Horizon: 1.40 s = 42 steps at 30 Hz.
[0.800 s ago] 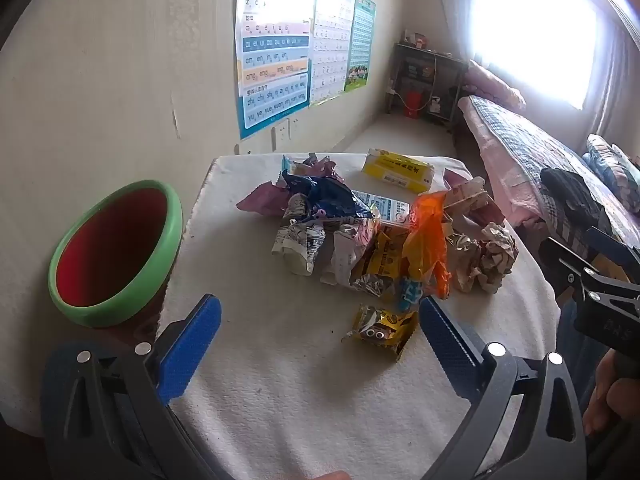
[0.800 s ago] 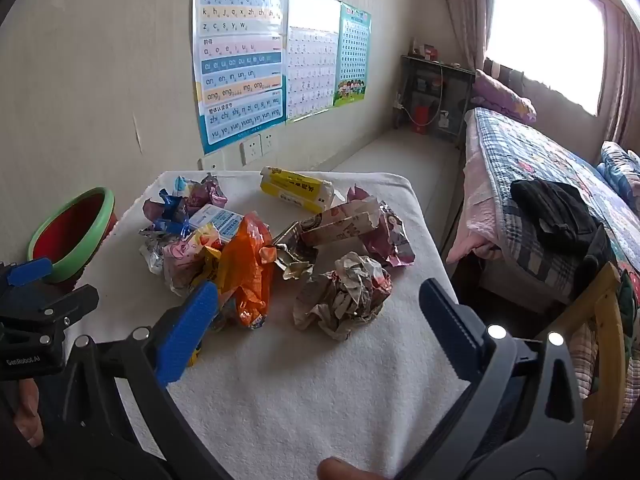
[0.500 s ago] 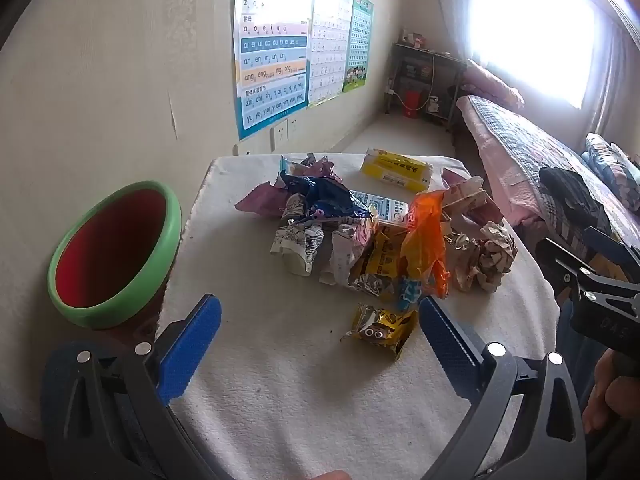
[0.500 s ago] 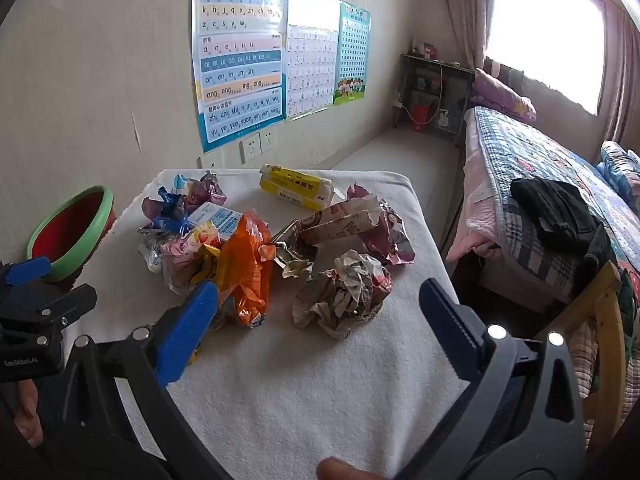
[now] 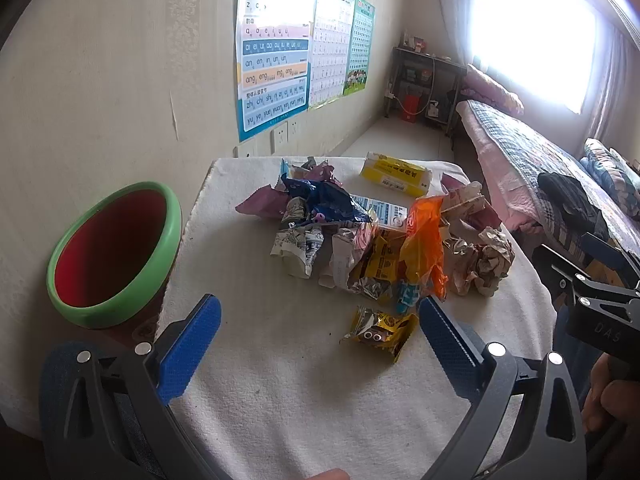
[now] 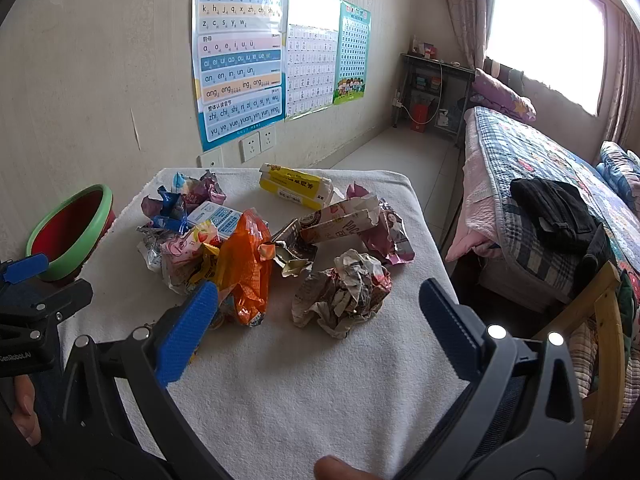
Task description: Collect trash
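Note:
A heap of crumpled wrappers lies on a white cloth-covered table (image 5: 260, 360): an orange bag (image 5: 426, 240) (image 6: 246, 268), a small yellow wrapper (image 5: 380, 330), a blue wrapper (image 5: 324, 200), a crumpled paper ball (image 6: 344, 292) (image 5: 486, 260), a yellow box (image 5: 396, 176) (image 6: 294, 188). A red bin with a green rim (image 5: 112, 256) (image 6: 68, 232) stands at the table's left. My left gripper (image 5: 318, 338) is open and empty above the near table, the yellow wrapper just before it. My right gripper (image 6: 318, 320) is open and empty, near the paper ball.
A wall with posters (image 6: 240, 68) and sockets runs behind the table. A bed (image 6: 540, 184) with a dark garment stands to the right. A wooden chair back (image 6: 600, 320) is close at the right. A shelf (image 6: 436, 92) stands at the far end.
Both grippers have barely shifted, staying open. The trash has not moved.

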### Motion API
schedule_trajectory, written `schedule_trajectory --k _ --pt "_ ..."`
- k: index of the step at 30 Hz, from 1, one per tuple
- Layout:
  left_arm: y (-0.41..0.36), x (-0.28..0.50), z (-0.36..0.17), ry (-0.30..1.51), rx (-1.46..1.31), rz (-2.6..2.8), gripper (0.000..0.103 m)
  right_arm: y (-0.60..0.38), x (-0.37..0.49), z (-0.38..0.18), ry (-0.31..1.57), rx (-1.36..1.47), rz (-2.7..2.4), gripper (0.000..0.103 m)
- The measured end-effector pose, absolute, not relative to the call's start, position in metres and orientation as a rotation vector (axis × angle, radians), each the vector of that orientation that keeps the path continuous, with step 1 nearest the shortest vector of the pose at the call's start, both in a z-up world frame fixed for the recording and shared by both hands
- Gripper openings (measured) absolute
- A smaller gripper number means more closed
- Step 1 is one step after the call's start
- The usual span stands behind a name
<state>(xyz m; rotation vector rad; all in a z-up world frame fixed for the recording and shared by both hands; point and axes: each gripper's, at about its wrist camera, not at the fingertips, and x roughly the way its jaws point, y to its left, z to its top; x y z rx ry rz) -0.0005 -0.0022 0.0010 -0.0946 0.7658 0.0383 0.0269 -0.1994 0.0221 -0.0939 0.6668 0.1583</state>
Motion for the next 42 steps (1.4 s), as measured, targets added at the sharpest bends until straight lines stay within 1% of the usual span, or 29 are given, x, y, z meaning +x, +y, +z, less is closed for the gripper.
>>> schedule_trajectory --k 42 --pt "-0.0014 -0.0005 0.0021 0.763 -0.097 0.037 0.095 -0.1997 0.0275 0.0175 0.685 -0.099 0.163 0.099"
